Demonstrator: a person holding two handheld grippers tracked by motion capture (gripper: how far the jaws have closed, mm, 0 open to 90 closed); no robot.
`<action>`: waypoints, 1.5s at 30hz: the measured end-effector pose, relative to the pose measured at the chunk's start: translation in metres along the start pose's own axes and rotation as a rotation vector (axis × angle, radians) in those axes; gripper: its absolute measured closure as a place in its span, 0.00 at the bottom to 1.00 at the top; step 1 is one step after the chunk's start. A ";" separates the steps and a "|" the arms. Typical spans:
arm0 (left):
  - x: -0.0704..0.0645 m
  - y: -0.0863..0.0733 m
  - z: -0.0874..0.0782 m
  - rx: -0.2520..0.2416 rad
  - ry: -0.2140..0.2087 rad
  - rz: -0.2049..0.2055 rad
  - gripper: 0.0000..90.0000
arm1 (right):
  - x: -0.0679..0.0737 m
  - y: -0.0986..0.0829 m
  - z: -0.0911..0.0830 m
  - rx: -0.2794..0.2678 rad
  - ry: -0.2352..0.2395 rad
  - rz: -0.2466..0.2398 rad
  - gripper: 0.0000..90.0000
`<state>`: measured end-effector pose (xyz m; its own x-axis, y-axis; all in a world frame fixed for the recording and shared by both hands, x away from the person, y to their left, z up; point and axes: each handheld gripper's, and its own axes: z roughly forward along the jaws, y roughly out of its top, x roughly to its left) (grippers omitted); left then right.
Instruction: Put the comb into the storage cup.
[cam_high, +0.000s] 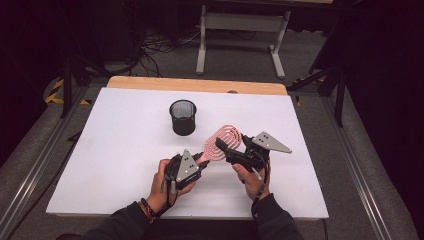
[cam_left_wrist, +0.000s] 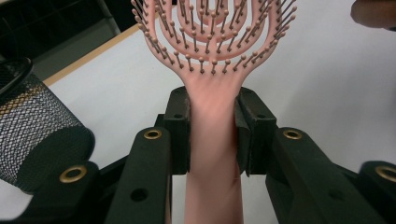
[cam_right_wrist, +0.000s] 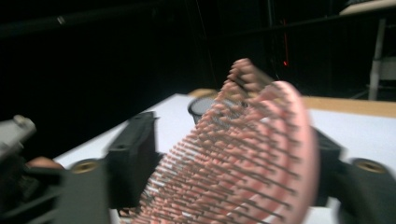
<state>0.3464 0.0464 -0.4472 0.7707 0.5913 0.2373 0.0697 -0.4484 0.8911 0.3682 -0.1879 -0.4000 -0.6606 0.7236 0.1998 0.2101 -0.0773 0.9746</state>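
Left claw (cam_left_wrist: 212, 135) clamped on the handle of a pink hairbrush (cam_left_wrist: 212, 42). Right claw (cam_high: 231, 145) spread around the brush head, jaws apart. Mesh cup (cam_high: 183, 117) stands beyond the left claw on the table (cam_high: 100, 150).

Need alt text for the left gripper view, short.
A pink plastic vented hairbrush is clamped by its handle between the left gripper's two black jaws, bristled head pointing away over the white table. A black wire-mesh cup stands at the left.

Overhead light renders the white tabletop (cam_high: 115, 165) bright; surroundings stay dark. The right gripper view is motion-blurred across the pink brush (cam_right_wrist: 243, 158); the left gripper view is sharp.
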 end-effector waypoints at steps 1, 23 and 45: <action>0.000 0.000 0.001 0.003 0.000 0.003 0.77 | 0.000 0.002 -0.002 -0.020 0.009 0.013 0.48; -0.001 -0.006 0.007 -0.004 0.010 0.012 0.77 | 0.020 0.010 -0.009 -0.061 0.033 -0.013 0.70; 0.002 -0.009 0.010 -0.002 0.000 0.017 0.64 | 0.021 0.012 -0.012 -0.069 0.027 -0.036 0.71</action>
<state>0.3532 0.0447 -0.4586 0.7718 0.5835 0.2525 0.0554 -0.4573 0.8876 0.3482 -0.1817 -0.3826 -0.6863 0.7082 0.1658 0.1359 -0.0992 0.9858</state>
